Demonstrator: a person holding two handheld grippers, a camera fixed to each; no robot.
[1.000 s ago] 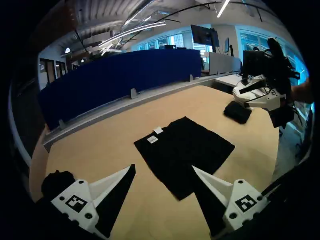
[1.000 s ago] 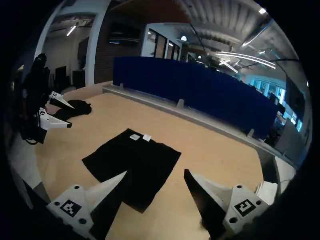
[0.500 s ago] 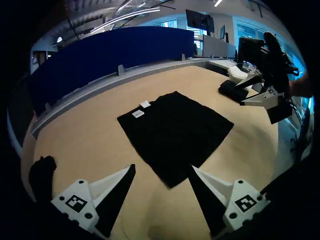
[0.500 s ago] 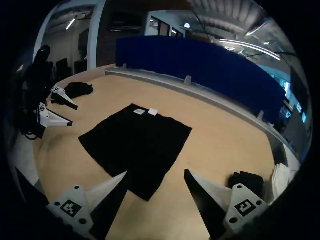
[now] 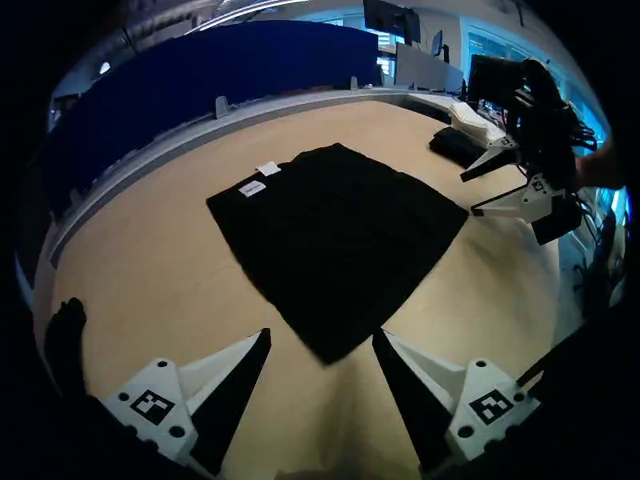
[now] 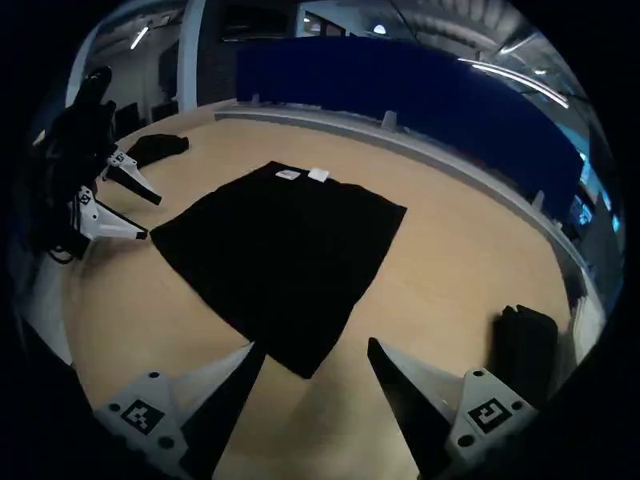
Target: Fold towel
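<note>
Left gripper view: the left gripper (image 5: 320, 332) hangs spread and empty near a corner of the black towel (image 5: 336, 224), which lies flat on the wooden table (image 5: 144, 264). The right gripper (image 6: 314, 344) likewise gapes, gripping nothing.

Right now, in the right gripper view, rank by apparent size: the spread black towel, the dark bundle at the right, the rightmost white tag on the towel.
1. black towel, by far the largest.
2. dark bundle; it lies nearer the camera, so its true size is unsure.
3. white tag, smallest.
</note>
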